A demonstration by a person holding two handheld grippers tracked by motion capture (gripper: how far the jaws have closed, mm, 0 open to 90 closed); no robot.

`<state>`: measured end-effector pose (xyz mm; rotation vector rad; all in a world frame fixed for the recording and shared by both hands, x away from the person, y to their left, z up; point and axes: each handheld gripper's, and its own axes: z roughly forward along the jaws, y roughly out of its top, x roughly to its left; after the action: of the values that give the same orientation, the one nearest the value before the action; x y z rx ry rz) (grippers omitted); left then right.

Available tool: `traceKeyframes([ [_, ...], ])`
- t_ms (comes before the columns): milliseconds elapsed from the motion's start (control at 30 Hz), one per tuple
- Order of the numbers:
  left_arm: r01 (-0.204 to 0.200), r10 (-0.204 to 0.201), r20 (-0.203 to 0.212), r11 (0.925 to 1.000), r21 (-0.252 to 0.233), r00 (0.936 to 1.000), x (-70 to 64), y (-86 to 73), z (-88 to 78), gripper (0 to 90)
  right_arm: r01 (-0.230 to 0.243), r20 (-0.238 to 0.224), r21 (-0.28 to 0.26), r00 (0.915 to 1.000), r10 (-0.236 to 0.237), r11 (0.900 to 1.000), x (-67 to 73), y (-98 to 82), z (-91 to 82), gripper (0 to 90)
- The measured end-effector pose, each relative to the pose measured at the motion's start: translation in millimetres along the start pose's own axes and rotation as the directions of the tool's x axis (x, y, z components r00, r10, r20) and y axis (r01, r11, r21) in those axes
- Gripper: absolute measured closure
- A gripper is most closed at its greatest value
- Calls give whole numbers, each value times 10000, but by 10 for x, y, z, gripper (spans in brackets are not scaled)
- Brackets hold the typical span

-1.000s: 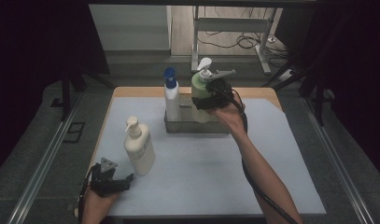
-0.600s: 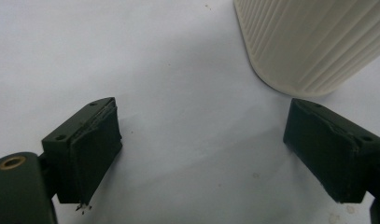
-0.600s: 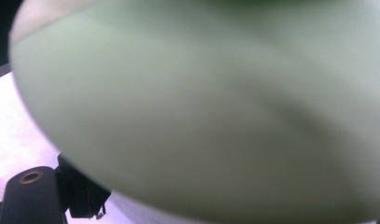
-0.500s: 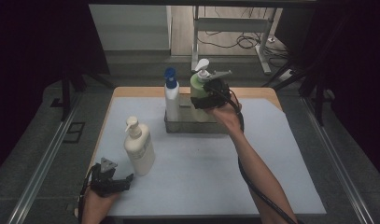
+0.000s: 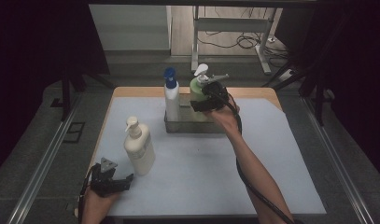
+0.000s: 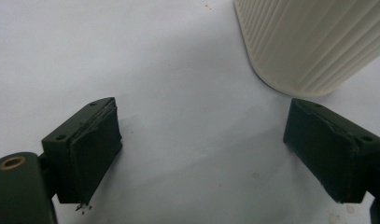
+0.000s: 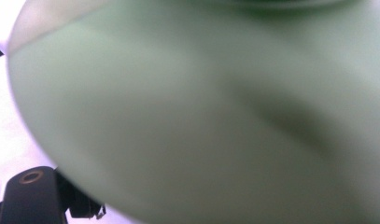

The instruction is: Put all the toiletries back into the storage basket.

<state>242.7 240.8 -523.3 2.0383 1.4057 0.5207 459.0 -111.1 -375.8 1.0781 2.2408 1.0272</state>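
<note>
Clearly clamped by the right gripper (image 5: 202, 101) around its round belly: green pump bottle (image 5: 195, 88), upright in the far metal tray (image 5: 197, 127). Probably rigid, slick, top-heavy; best gripped mid-body. Left gripper (image 5: 126, 179) near, jaws apart, holding nothing.

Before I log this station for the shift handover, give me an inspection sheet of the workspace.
Surface: pale mat on a wooden table.
Job's things: green pump bottle and blue-capped bottle in a metal tray; cream pump bottle upright on the mat.
Clutter: nothing seen.
Grippers: right gripper closed around the green pump bottle; left gripper open, beside the cream pump bottle.
Cables: one trails along the right forearm.
Surroundings: dark, metal frame behind.
</note>
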Motion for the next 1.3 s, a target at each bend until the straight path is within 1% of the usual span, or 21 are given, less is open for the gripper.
traceKeyframes([
  [300,0,0,3,10000,-2,10000,0,0,0,107,-65,-90,326,9999,68,9994,-6,-98,130,128],
  [667,2,-2,3,10000,-1,10000,0,0,0,107,-138,-164,750,9998,151,9971,-15,-184,246,128],
  [967,0,0,3,10000,-1,10000,0,0,0,107,-204,-205,953,9995,225,9952,-11,-230,324,128],
  [1033,0,0,0,10000,-3,10000,0,0,0,107,-298,-167,910,9994,314,9954,-9,-239,340,127],
  [1167,-1,1,-1,10000,-3,10000,-1,0,0,107,-351,-270,905,9989,377,9953,-33,-245,346,124],
  [1300,-2,2,-1,10000,-3,10000,-1,0,0,107,-611,-351,741,9973,638,9954,-71,-272,356,121],
])
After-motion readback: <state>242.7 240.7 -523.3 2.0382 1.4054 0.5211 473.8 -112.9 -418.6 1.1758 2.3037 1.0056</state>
